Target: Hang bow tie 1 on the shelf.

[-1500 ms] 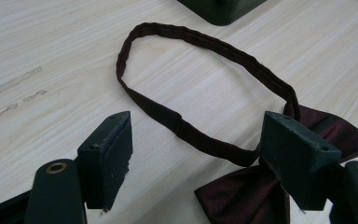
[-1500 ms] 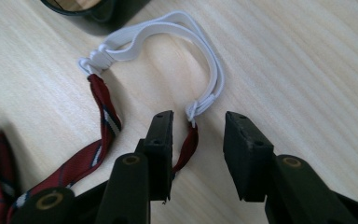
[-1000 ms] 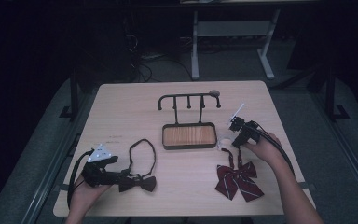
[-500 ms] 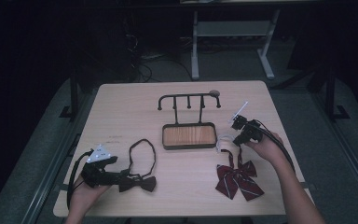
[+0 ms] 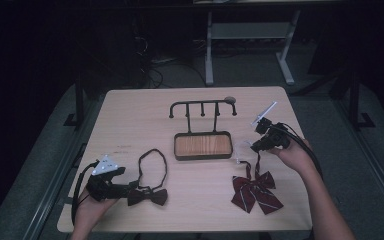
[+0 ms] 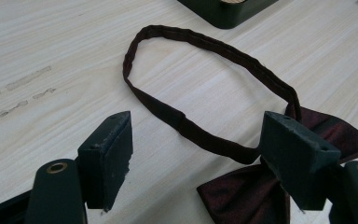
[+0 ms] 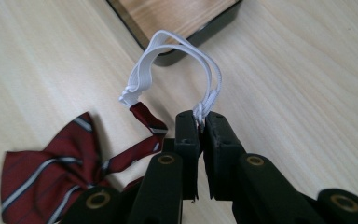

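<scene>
1. The striped tie, at lower right, is being lifted: its white elastic is clamped in the right gripper fingers.
2. The left gripper fingers stand apart around the dark tie.
3. Next, the elastic must likely be carried to the hook rack.

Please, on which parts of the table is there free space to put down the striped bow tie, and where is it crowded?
Free: the far-left table between its left edge and the hook stand, and the near middle between the dark bow tie and the striped bow tie. Crowded: the right side around the right gripper, and the near-left corner at the left gripper.
</scene>
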{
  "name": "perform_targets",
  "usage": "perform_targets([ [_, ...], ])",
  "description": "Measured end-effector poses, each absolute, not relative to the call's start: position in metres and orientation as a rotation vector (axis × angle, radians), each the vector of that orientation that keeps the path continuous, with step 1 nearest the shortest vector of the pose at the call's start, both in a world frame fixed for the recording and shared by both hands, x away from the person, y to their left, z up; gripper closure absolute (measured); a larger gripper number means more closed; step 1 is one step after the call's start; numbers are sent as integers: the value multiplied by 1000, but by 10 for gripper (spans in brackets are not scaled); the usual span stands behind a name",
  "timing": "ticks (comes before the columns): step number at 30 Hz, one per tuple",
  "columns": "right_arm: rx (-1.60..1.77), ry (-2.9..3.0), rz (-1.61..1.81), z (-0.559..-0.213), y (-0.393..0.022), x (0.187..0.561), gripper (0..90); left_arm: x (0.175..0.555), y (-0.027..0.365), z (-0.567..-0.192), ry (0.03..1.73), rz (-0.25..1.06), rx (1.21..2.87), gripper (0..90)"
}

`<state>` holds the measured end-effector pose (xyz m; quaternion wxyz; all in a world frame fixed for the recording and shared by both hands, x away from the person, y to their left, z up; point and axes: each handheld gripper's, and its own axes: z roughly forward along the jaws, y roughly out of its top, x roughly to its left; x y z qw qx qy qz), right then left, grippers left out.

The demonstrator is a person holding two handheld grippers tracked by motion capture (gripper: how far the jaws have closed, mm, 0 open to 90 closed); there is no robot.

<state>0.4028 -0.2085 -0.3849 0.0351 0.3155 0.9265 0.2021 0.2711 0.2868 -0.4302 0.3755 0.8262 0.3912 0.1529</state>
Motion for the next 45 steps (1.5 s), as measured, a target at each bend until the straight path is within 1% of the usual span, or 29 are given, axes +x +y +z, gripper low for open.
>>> perform_targets([
  [13,917,2886,741,-360,-215,395,844,272,287,-431,999,381,2125,263],
  [45,770,2883,760,-303,-202,391,853,271,286,-432,1002,381,2126,263],
])
